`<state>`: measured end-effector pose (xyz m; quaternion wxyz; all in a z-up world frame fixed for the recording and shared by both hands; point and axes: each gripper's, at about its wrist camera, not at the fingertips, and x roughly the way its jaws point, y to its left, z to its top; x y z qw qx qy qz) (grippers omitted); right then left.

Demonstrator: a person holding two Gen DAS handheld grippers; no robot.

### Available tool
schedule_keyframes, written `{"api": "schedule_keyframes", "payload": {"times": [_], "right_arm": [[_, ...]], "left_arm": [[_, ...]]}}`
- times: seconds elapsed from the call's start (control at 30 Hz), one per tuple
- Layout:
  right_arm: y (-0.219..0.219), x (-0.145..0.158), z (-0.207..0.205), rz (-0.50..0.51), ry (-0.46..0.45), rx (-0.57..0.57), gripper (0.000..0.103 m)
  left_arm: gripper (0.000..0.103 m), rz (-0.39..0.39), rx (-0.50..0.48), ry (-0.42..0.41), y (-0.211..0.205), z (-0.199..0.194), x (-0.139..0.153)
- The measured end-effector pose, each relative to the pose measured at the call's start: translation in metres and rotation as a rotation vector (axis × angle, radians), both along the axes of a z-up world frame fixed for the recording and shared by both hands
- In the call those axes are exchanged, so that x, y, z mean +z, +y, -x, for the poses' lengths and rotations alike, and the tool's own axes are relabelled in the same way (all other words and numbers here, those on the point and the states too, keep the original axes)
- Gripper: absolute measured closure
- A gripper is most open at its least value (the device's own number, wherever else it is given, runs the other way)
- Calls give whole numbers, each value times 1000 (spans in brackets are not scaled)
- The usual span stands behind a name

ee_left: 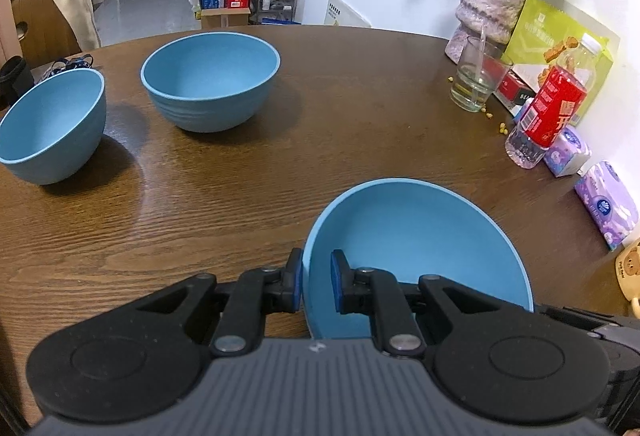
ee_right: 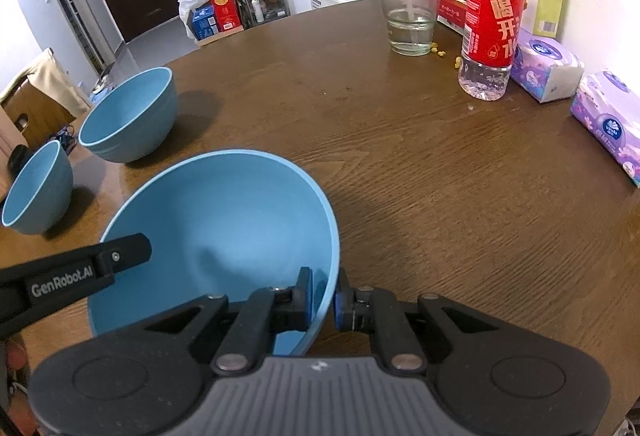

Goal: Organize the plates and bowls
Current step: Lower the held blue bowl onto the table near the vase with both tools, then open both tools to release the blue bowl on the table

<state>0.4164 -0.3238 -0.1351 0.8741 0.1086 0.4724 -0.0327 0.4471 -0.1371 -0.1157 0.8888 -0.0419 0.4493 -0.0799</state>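
Bowls (ee_left: pixel 210 81) sit on brown wooden table (ee_left: pixel 360 107).

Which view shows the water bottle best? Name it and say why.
The right wrist view. There the bottle stands upright and unblocked, cap to base, its red label facing the camera. In the left wrist view the same bottle sits near the edge, smaller and bent slantwise by the lens.
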Motion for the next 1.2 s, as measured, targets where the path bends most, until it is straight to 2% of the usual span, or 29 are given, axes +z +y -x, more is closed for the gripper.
{"api": "schedule_keyframes", "payload": {"times": [0.7,0.83,0.9,0.93,0.97,1.0,1.13,1.2], "right_arm": [[-4,-17,-1,3,5,28,93],[-7,-15,-2,-31,13,16,88],[-8,-13,-1,-32,10,20,83],[-8,-12,0,-29,8,18,75],[-9,-10,1,-25,5,14,67],[-10,-9,2,-25,0,11,63],[-13,0,8,-39,-17,6,42],[-14,5,13,-42,-28,6,33]], "left_arm": [[88,-18,4,33,-4,4,-15],[87,-8,6,32,-2,5,-13],[83,-5,7,26,-1,7,-10],[80,-4,8,22,0,7,-9],[74,-3,10,18,1,8,-7],[67,-5,14,12,2,9,-5],[52,-2,22,-17,8,15,6],[37,0,26,-33,11,19,12]]}}
